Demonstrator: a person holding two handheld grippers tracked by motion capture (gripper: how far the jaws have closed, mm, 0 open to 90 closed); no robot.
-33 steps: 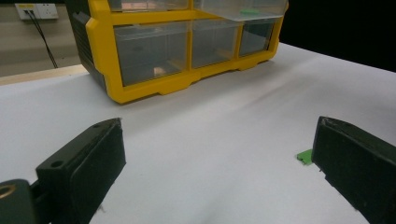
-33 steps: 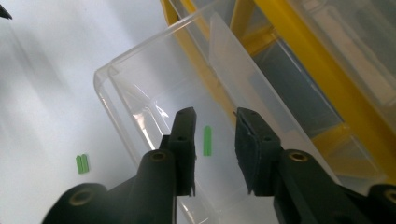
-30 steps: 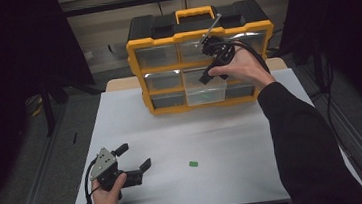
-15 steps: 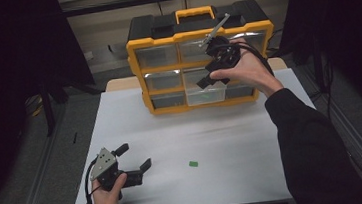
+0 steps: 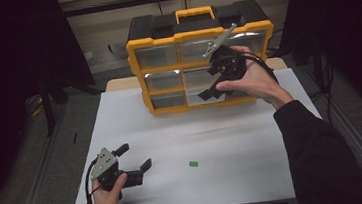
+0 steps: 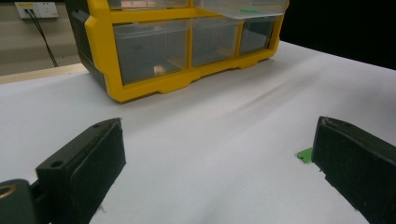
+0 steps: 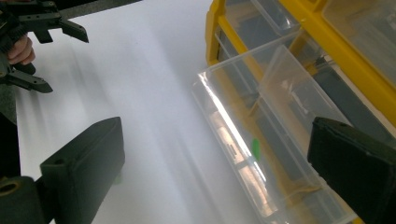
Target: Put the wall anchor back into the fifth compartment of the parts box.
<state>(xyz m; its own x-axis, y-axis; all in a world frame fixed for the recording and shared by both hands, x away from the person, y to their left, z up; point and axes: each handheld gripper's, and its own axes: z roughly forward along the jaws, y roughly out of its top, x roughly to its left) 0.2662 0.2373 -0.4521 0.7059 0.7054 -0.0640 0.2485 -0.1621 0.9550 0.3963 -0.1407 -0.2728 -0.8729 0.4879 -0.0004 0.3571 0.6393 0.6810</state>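
**Open drawer at the right hand; green scrap nearer the left**

Dim room, dark on both sides of the high view; a pale wall and a socket strip run along the top of the frame behind the work. White bench (image 5: pixel 232 137) in the centre, bare apart from the items below.

Yellow organiser (image 5: pixel 200 65) stands upright at upper centre of the high view, black top, yellow handle, clear drawers in a grid. One clear drawer (image 7: pixel 261 154) is pulled out toward the bench; in the right gripper view it runs as a long trough from upper left to lower right, divided by clear partitions, with a small green piece (image 7: pixel 255 148) lying inside.

Right gripper (image 5: pixel 217 81) is held in front of the organiser's right-hand drawers, upper right of centre in the high view. Its jaws have just been opening and now stand wide apart, nothing between the pads; the drawer's front edge lies between and just beyond them, crossing the gap at a slant.

Left gripper (image 5: pixel 137 161) sits at lower left of the high view, resting low over the bench, jaws wide and empty. Green scrap (image 5: pixel 193 164) lies flat on the bench to its right, near; in the left gripper view it peeks out beside the right-hand jaw (image 6: pixel 306 155).

Judgement: the left hand is the nearer one to the scrap; the right is placed for the drawer.
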